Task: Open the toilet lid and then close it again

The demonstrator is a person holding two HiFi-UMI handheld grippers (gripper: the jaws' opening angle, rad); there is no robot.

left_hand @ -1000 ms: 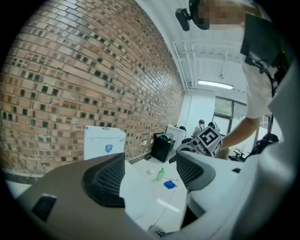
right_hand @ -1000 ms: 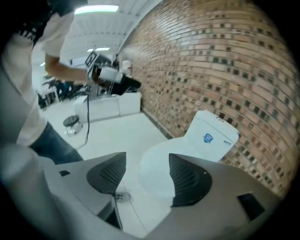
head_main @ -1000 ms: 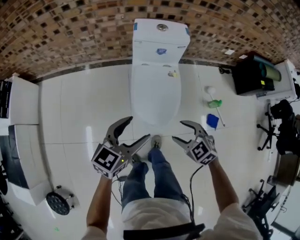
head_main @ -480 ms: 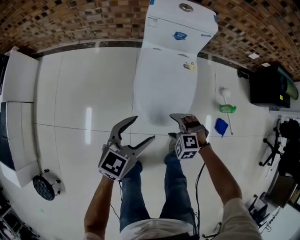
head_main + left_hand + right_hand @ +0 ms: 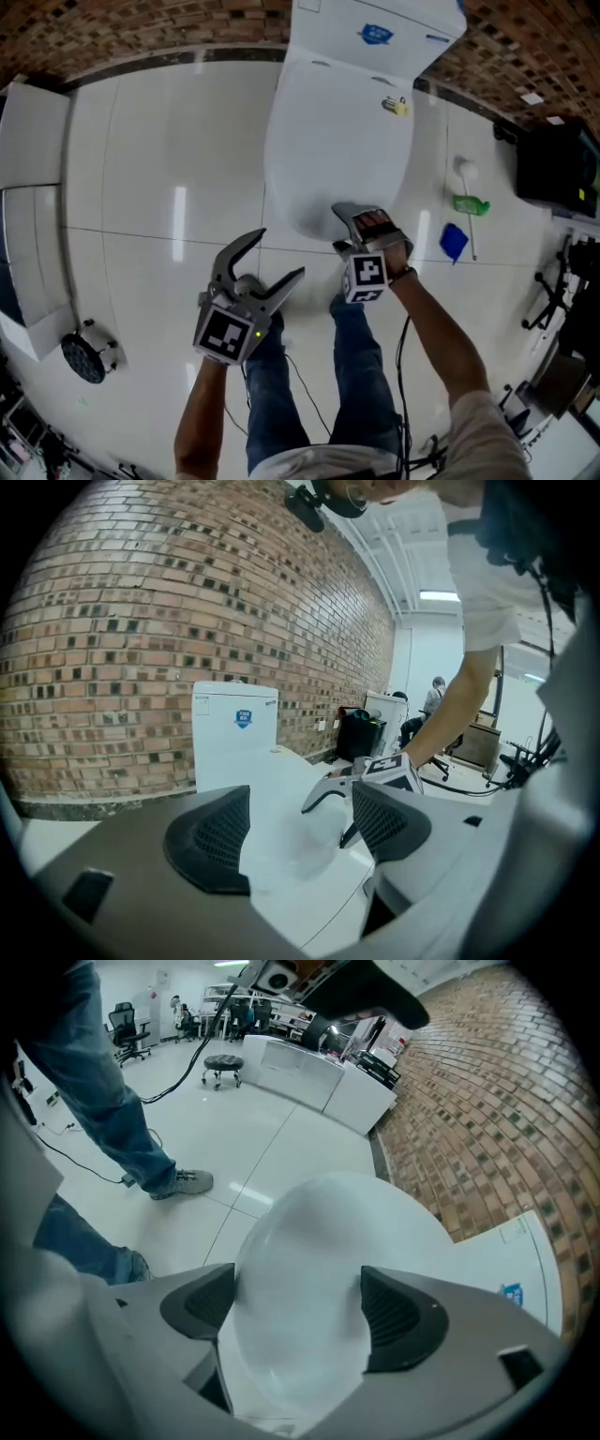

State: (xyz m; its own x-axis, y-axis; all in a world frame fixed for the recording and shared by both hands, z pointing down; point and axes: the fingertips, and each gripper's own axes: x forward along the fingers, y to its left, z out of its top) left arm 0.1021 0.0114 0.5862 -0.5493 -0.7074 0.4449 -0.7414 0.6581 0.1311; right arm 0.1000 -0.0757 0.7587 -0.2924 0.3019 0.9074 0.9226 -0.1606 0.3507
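In the head view the toilet lid [image 5: 336, 141] lies shut on the bowl, with the tank [image 5: 375, 33] behind it against the brick wall [image 5: 141, 28]. The right tongs [image 5: 342, 228] hang over the lid's front rim, pointing steeply down. Whether they touch the rim this view does not show. The left tongs [image 5: 278, 255] are over the white floor [image 5: 141, 187], just off the lid's front and left of it, clear of the toilet, with their jaws spread. A green bottle [image 5: 472, 203] lies on the floor to the right of the bowl. In the left gripper view the two dark pads [image 5: 211, 841] stand well apart with nothing gripped. Through the gap show the lid's front end and, beyond it, the right tongs at the rim, with the tank farther back by the wall. In the right gripper view the jaws have just been opening and stand wide. The rounded front of the closed lid fills the space seen between the pads [image 5: 403, 1321], lying below and beyond them, and neither pad presses on it. The tank sits at the lower right of this view, and a shoe [image 5: 183, 1182] and a jeans leg [image 5: 103, 1101] stand on the floor to the left.
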